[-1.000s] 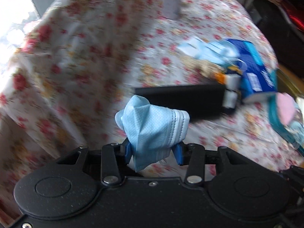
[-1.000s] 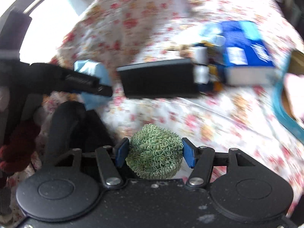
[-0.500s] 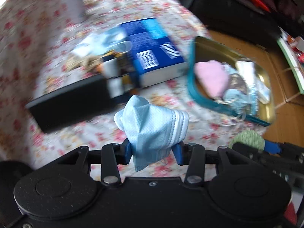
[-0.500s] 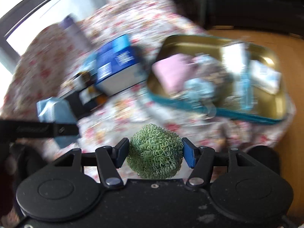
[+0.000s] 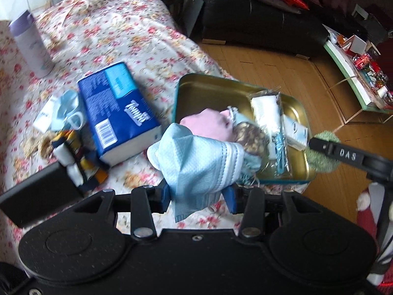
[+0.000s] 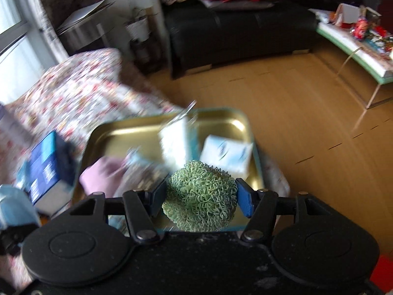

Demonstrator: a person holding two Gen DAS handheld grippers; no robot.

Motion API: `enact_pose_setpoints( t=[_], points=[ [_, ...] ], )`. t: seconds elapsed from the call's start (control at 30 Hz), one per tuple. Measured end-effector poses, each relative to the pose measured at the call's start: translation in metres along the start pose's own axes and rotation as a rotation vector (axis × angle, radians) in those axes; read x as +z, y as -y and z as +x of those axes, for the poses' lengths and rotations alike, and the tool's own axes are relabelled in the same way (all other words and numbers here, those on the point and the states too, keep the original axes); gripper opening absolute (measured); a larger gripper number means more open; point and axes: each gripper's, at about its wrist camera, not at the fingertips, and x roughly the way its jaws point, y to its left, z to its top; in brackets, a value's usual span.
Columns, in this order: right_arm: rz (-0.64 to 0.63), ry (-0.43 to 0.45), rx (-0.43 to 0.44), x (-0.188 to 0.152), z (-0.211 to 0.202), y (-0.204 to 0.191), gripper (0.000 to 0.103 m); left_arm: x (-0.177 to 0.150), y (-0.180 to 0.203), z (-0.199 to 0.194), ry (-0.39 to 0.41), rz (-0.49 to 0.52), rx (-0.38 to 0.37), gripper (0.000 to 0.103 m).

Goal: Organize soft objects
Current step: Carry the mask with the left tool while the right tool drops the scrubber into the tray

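Both grippers have swung right to the tin (image 5: 183, 91) — left gripper (image 5: 199, 195) pinching mask (image 5: 196, 162), right gripper (image 6: 200, 200) clamping scrubber (image 6: 200, 196), ready to drop.

surface: floral cloth (image 5: 118, 32) | on it: tin (image 5: 211, 83), tissue pack (image 5: 118, 108), bottle (image 5: 32, 46), blk box (image 5: 36, 196)

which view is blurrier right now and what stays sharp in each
Right wrist view is blurrier: the floral cloth and gold tin smear, while the green scrubber in the right gripper stays crisp. Left wrist view is milder: the blue tissue pack is slightly soft, the blue mask in the left gripper fairly sharp; fisheye bends both edges.
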Motion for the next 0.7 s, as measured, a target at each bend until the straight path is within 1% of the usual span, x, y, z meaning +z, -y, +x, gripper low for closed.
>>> enact_pose_setpoints(
  t=[0.13,0.17,0.23,0.3,0.5,0.7],
  points=[
    [0.04,0.015,0.003,0.01,0.01,0.011,0.065,0.007,0.007,0.008,0.004,0.006,-0.031,0.045],
    [0.052,0.014,0.009,0.011,0.012,0.014,0.068,0.008,0.009,0.01,0.004,0.008,-0.034,0.045],
    [0.069,0.01,0.019,0.012,0.016,0.02,0.068,0.01,0.012,0.014,0.002,0.016,-0.033,0.045],
    [0.079,0.009,0.019,0.011,0.018,0.022,0.072,0.012,0.014,0.018,-0.002,0.02,-0.03,0.045],
    [0.069,-0.029,0.015,-0.004,0.023,0.023,0.072,0.018,0.016,0.031,-0.012,0.01,-0.03,0.045],
    [0.037,-0.086,0.03,-0.027,0.028,0.012,0.072,0.041,0.014,0.042,0.011,-0.005,-0.041,0.045]
  ],
)
